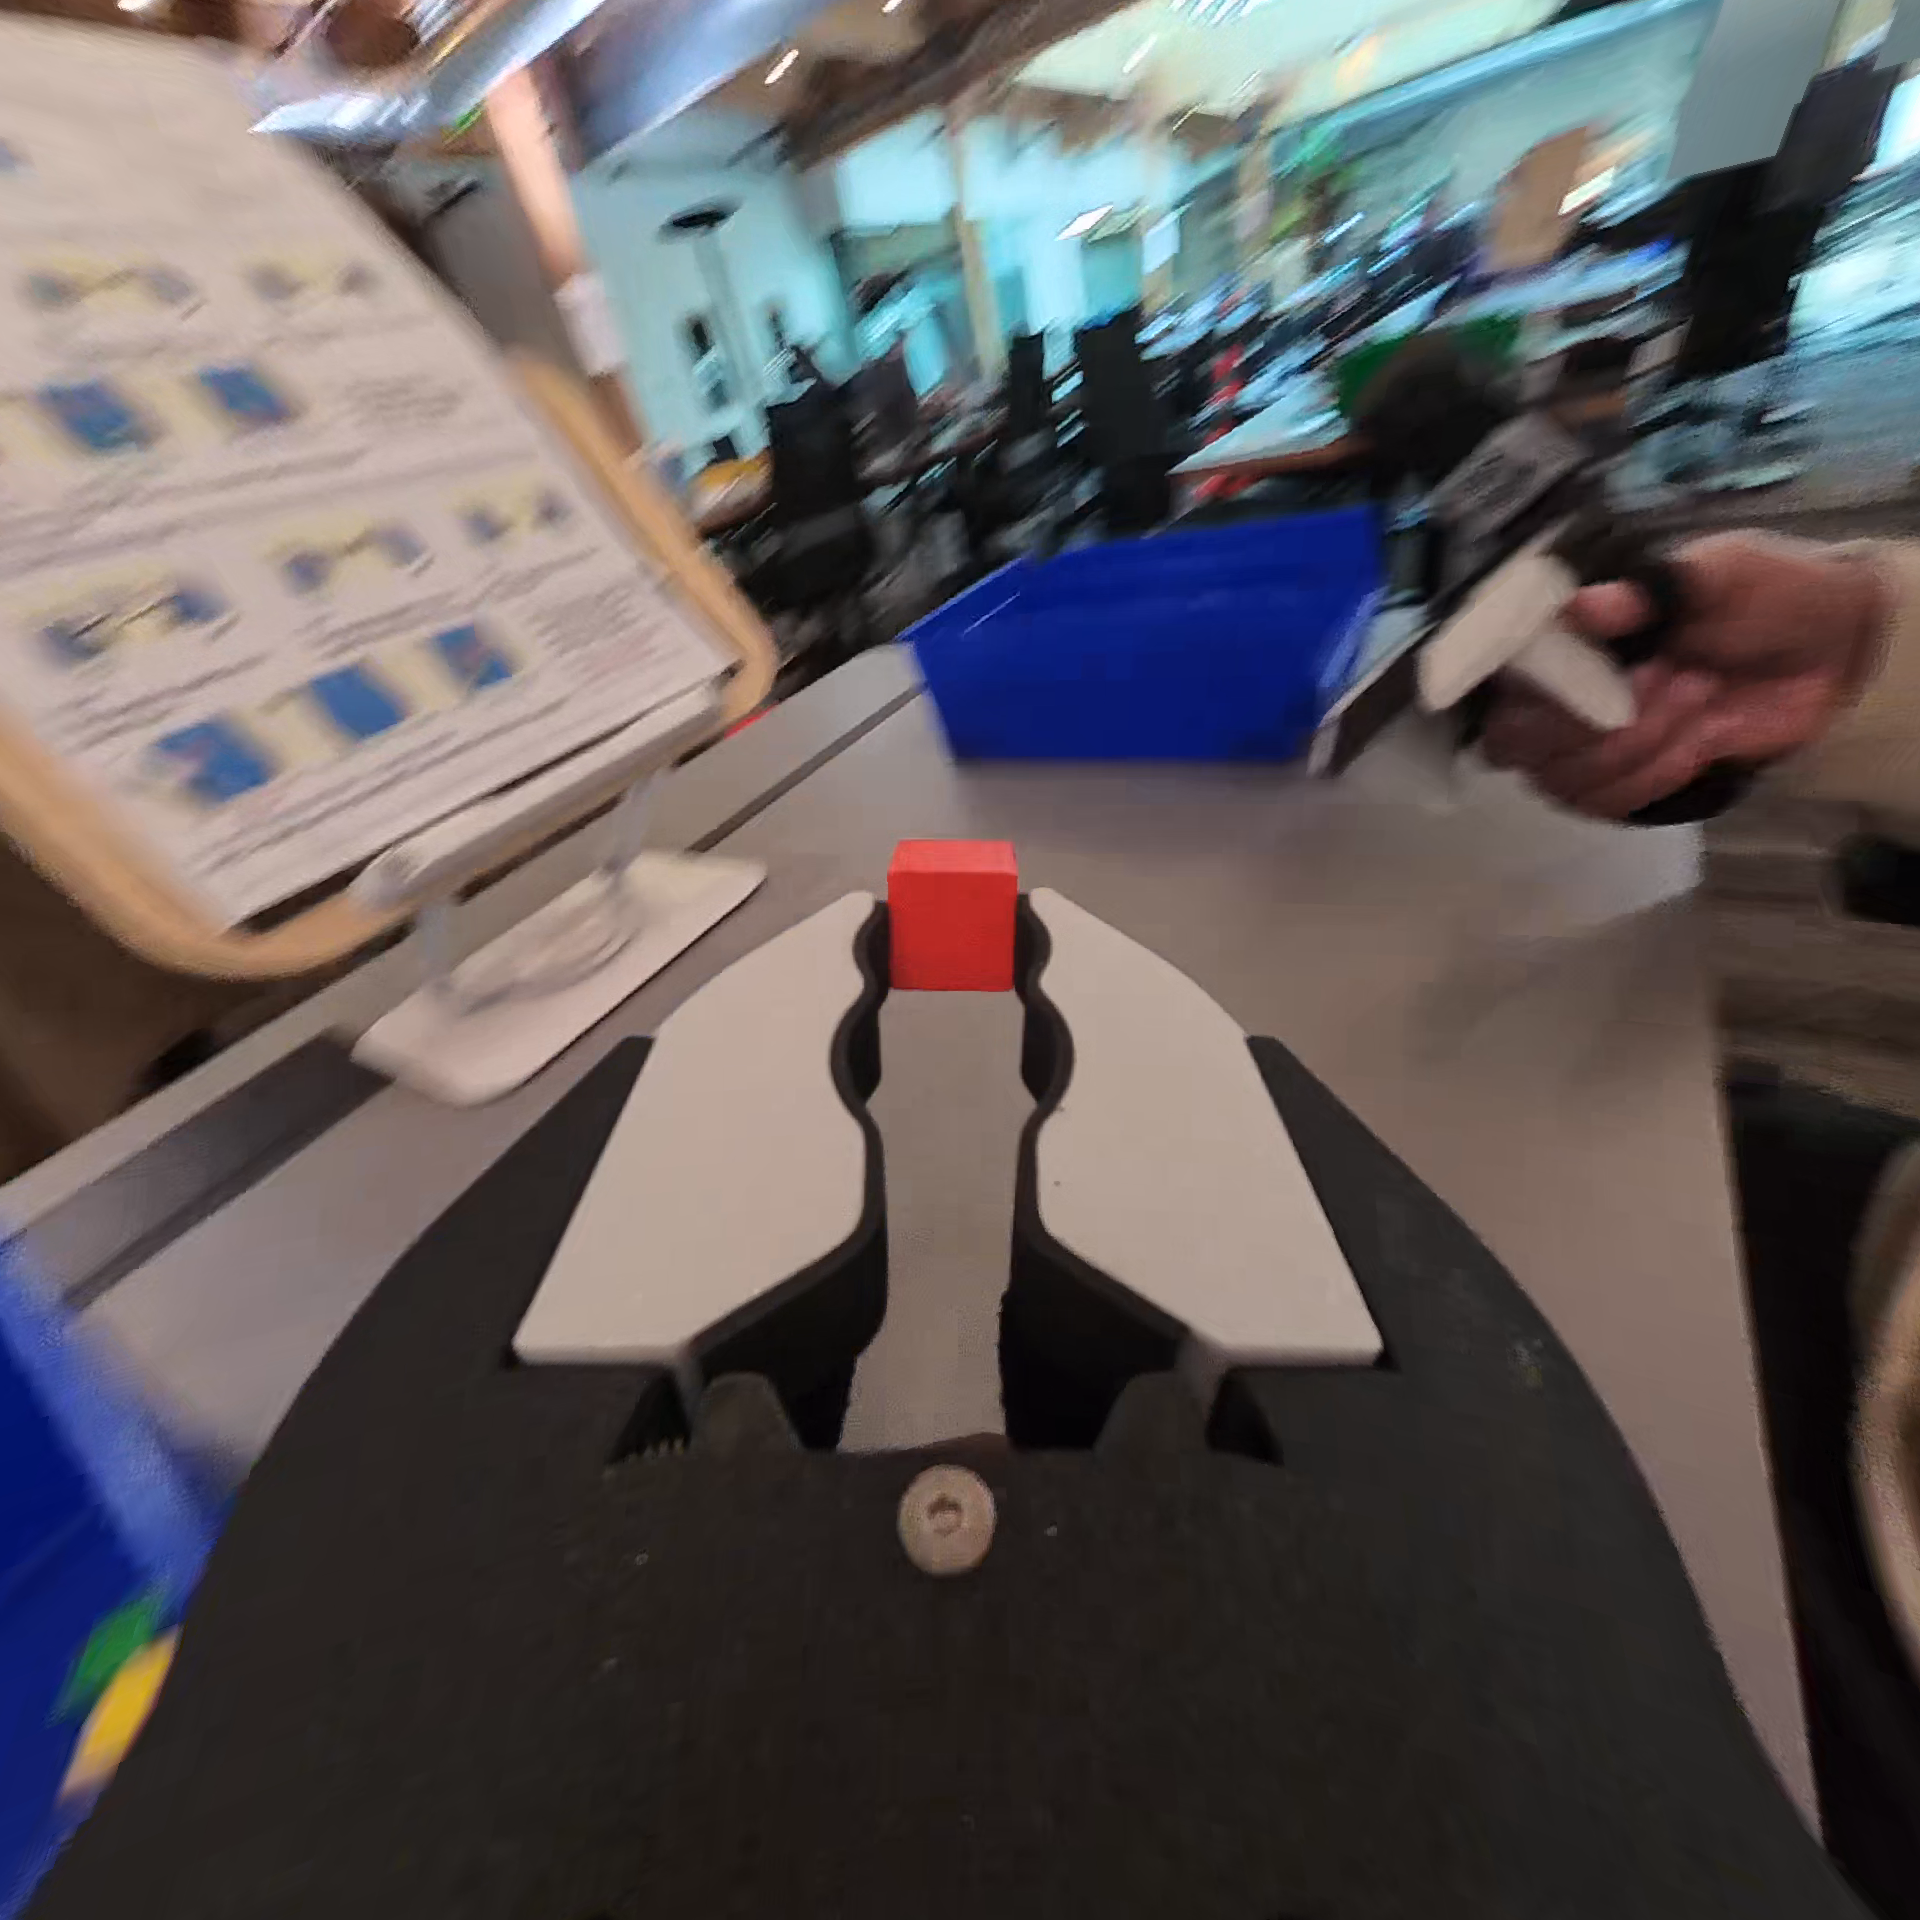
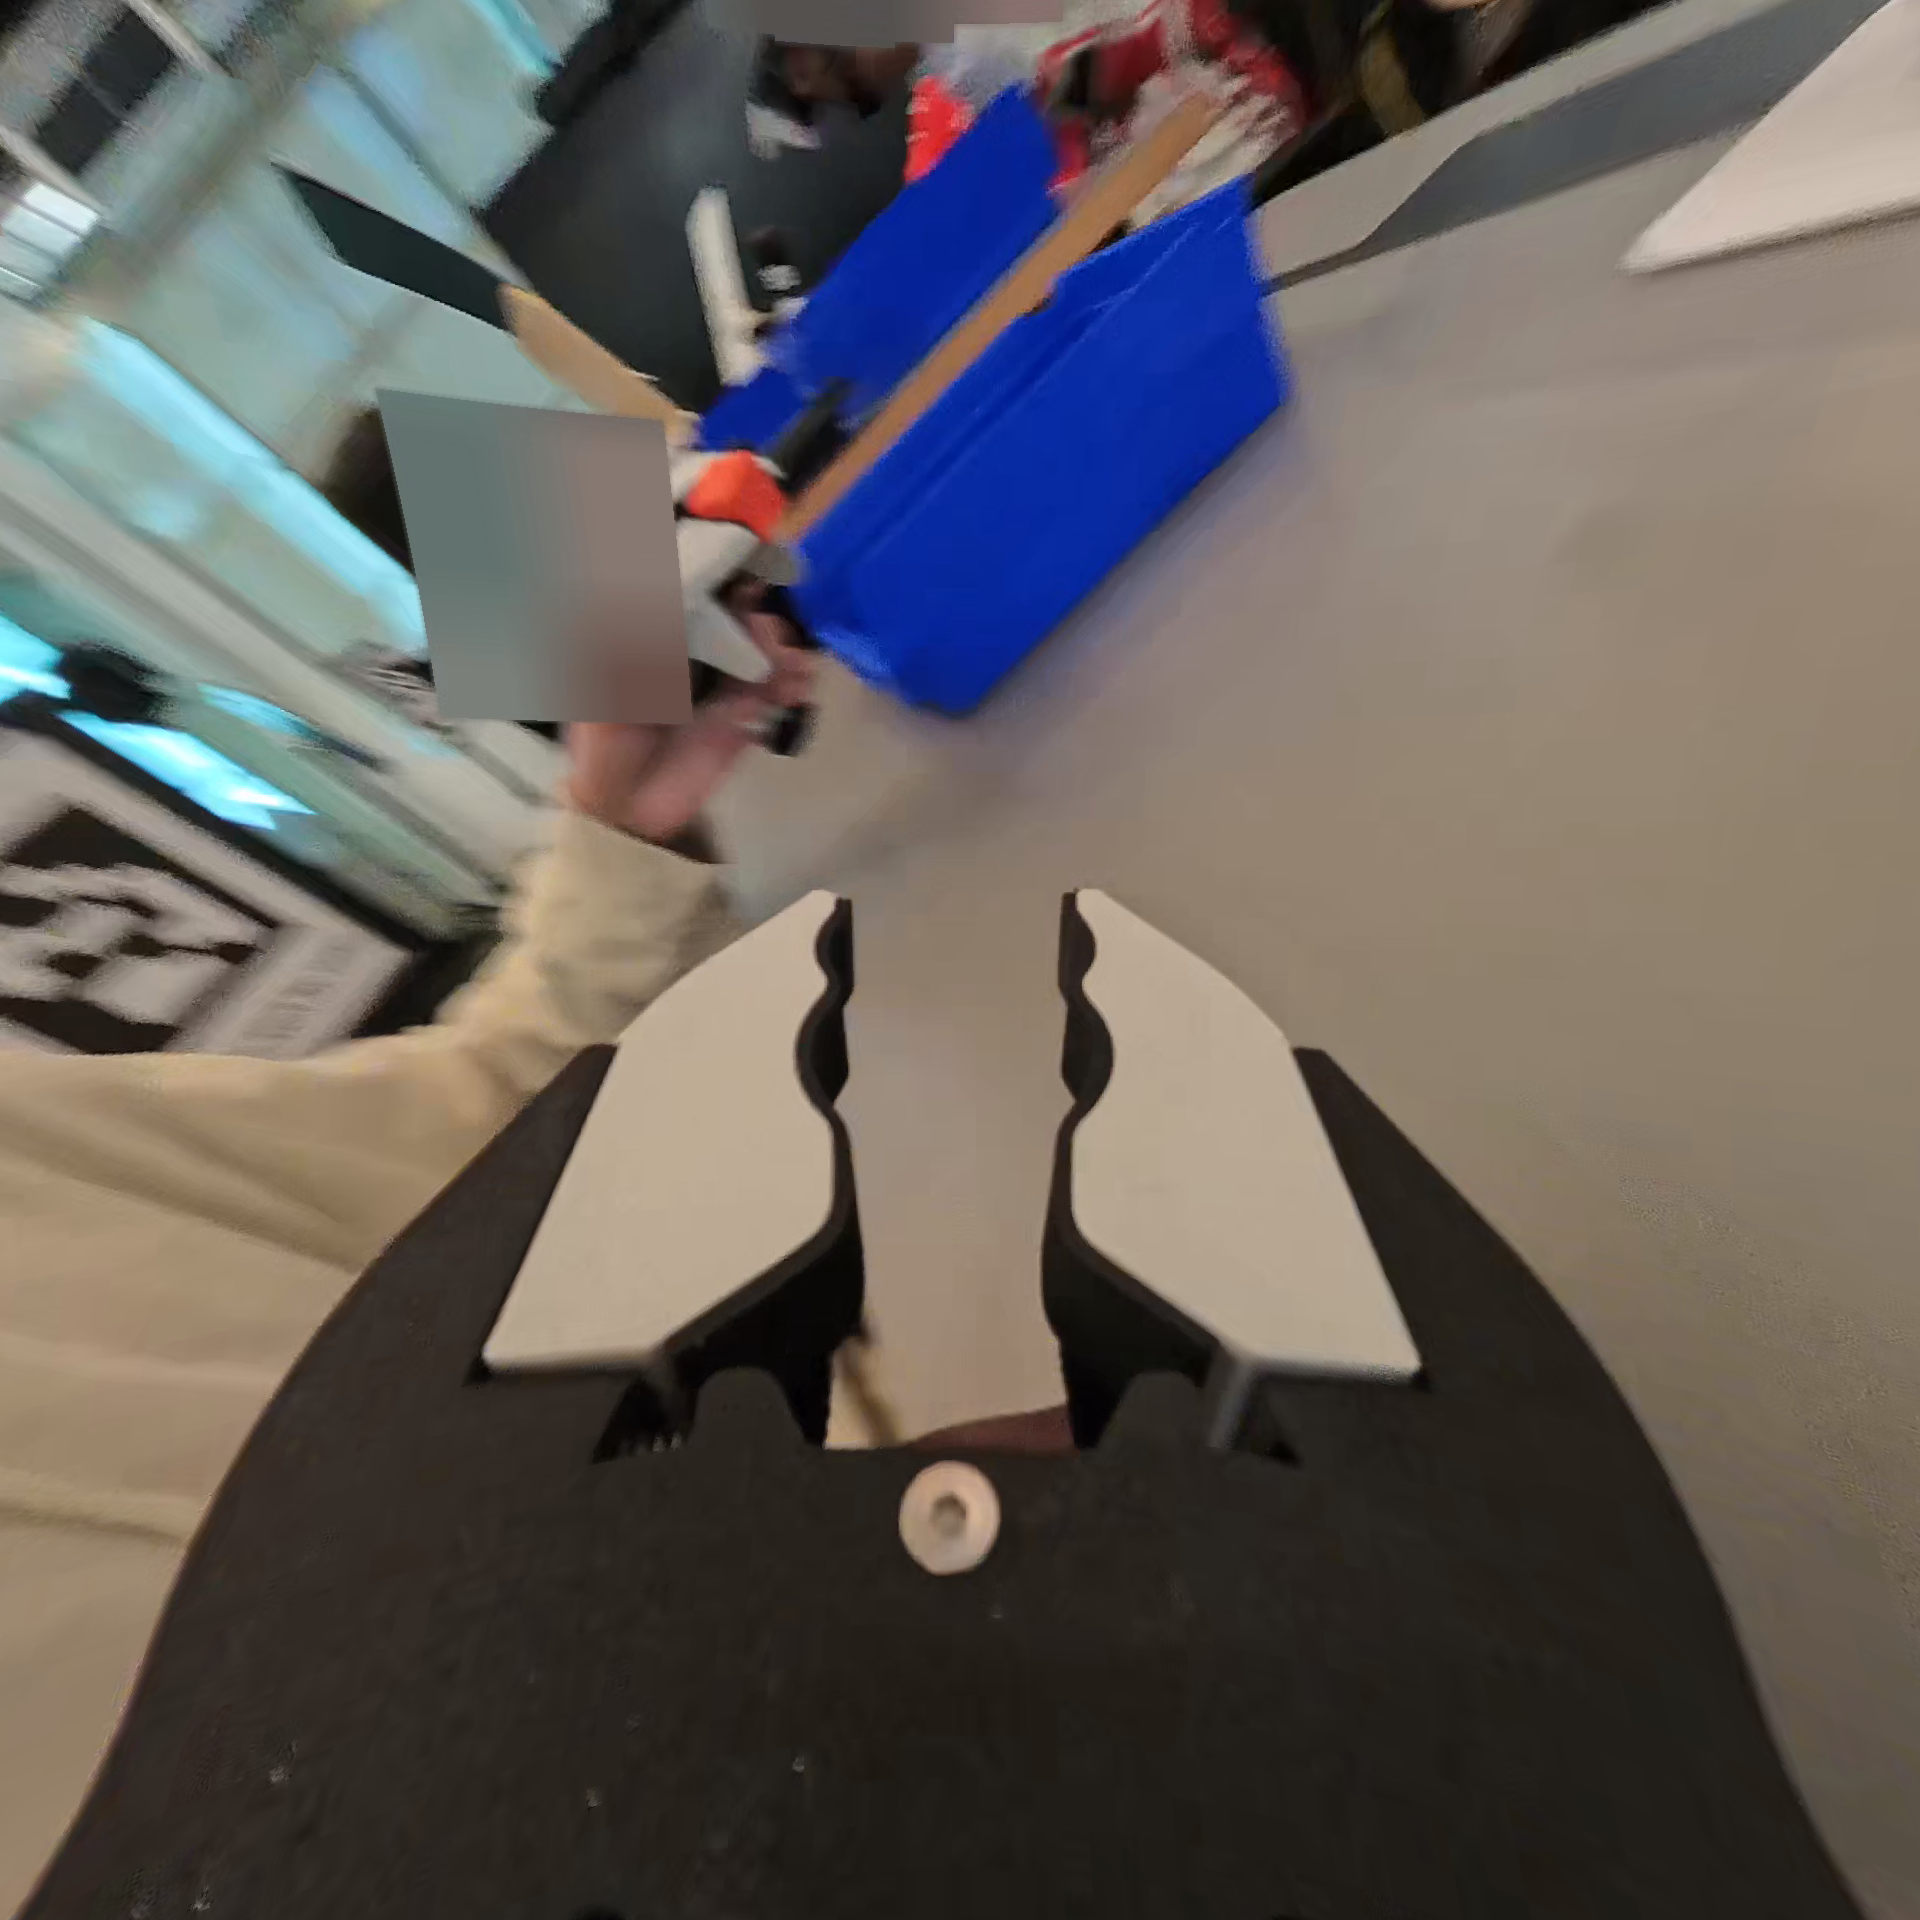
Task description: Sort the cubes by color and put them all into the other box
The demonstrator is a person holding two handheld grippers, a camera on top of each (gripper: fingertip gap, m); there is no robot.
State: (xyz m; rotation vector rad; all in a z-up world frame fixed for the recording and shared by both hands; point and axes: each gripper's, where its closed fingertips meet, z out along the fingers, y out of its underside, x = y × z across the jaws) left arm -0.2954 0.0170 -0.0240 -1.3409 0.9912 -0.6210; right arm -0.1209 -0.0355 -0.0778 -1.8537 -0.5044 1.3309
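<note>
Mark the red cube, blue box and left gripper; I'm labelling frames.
red cube [image 1: 951, 930], left wrist view, front face.
blue box [image 1: 1132, 675], left wrist view, near wall.
left gripper [image 1: 951, 940], left wrist view, between fingertips.

Bright indoor light, heavy motion blur, fisheye edges.

Beside the blue box, the instruction sheet blurs unreadably (left edge cut off), and the box's contents stay hidden behind its wall.

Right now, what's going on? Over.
Left gripper shut on red cube. Right gripper open, empty. Blue box ahead on table; path clear.
</note>
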